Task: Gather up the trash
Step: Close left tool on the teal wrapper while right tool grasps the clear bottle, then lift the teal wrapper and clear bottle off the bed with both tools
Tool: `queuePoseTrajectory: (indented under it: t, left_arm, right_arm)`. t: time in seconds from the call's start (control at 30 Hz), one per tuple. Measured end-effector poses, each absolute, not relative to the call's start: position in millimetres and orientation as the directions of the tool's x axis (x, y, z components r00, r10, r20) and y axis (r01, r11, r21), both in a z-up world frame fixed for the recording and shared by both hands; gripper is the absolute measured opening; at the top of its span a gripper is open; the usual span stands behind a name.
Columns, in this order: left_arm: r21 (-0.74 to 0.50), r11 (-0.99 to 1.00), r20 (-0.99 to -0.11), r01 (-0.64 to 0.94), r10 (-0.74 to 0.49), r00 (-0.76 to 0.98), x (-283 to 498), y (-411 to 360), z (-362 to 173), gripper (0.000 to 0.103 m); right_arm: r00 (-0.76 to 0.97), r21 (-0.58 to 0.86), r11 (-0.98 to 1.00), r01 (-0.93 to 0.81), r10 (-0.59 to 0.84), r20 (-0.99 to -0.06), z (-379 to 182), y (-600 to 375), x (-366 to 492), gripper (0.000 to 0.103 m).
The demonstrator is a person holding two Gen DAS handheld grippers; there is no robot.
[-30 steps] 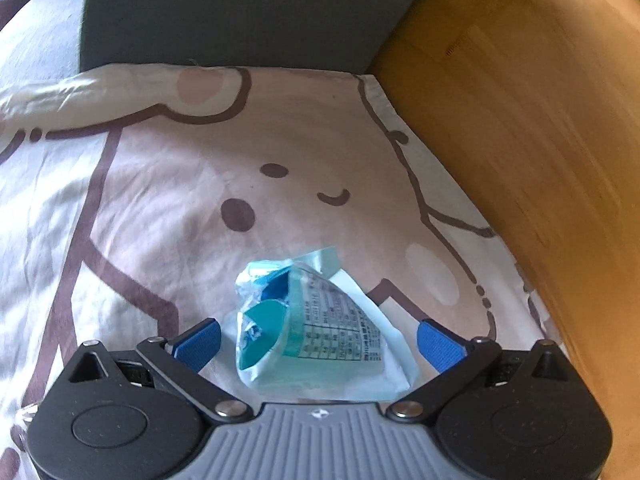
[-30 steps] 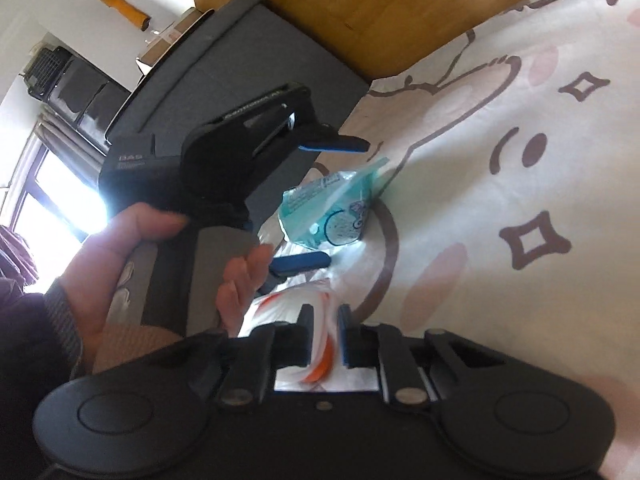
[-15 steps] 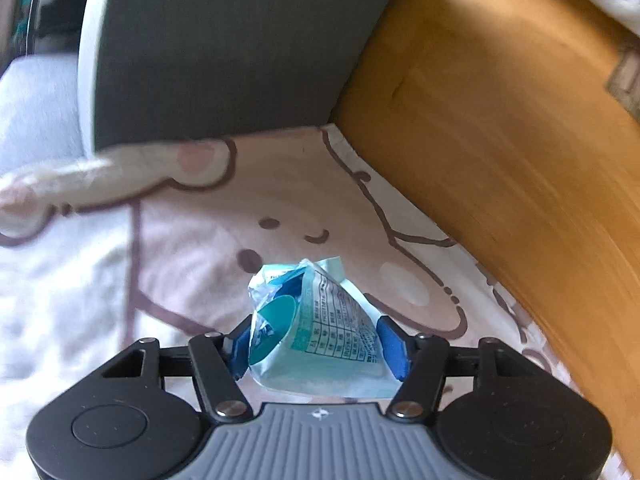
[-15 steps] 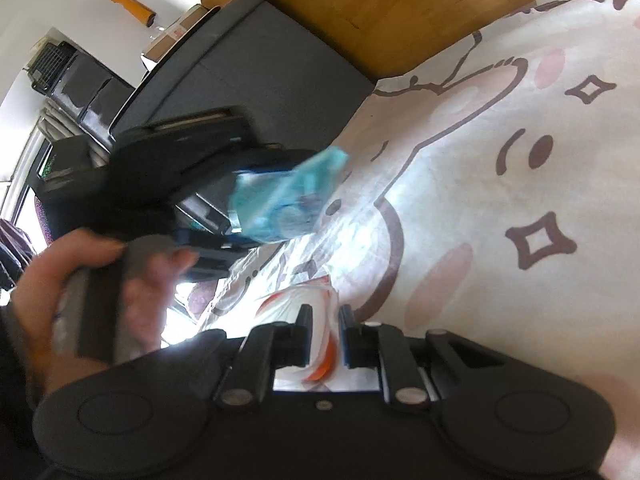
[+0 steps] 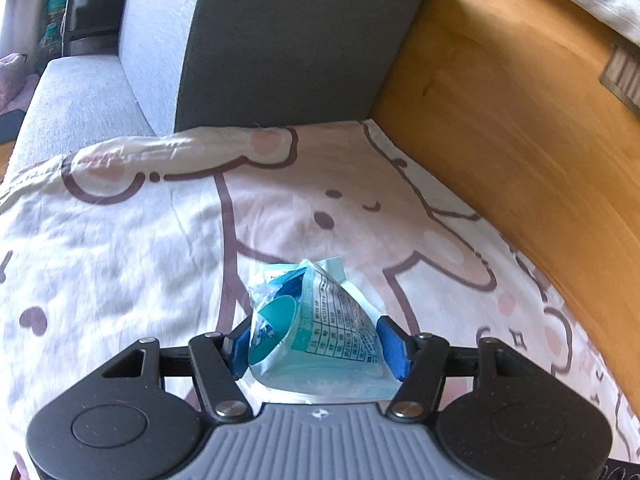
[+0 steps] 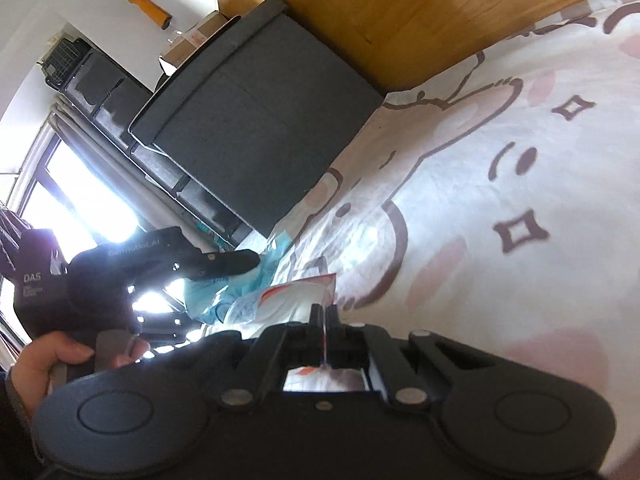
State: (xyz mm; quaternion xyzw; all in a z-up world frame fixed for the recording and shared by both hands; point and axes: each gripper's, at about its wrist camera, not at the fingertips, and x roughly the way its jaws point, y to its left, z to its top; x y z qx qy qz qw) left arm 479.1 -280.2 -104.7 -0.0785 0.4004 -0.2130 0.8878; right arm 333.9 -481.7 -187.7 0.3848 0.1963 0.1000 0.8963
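With the left gripper (image 5: pixel 316 340) clamping the crumpled teal wrapper (image 5: pixel 320 320) above the bed sheet (image 5: pixel 120 264), and the right gripper (image 6: pixel 325 316) pinching a thin orange-white wrapper (image 6: pixel 296 296), either slick film could slip free.

Window (image 6: pixel 76 200) glare blows out; fisheye edges bend, slightly blurred.
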Motion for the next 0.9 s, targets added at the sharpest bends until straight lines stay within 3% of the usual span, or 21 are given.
queuePoseTrajectory:
  t: [0.33,0.4,0.47,0.8,0.9]
  left_arm:
    - [-0.291,0.875,-0.684,0.387,-0.474,0.555,457.8,-288.0,-129.5,0.063]
    - [-0.269,0.87,-0.694,0.413,-0.473,0.544,457.1,-291.8,-130.8,0.063]
    - [-0.264,0.864,-0.699,0.428,-0.478,0.532,457.4,-293.6,-132.2,0.063]
    - [-0.289,0.859,-0.713,0.423,-0.487,0.504,463.6,-292.3,-141.4,0.063]
    - [-0.324,0.853,-0.711,0.409,-0.505,0.49,463.7,-288.7,-143.7,0.062]
  right_arm:
    - [0.911,0.692,0.722,-0.006,0.289,-0.293,-180.7,-470.7,275.9,0.001]
    - [0.912,0.686,0.728,0.018,0.269,-0.31,-182.0,-471.8,278.6,0.009]
    - [0.903,0.702,0.711,0.033,0.28,-0.326,-187.7,-474.3,283.1,0.024]
    - [0.885,0.73,0.683,0.02,0.328,-0.331,-195.9,-476.0,312.8,0.021]
    - [0.883,0.733,0.679,0.034,0.323,-0.34,-197.1,-476.6,314.9,0.015]
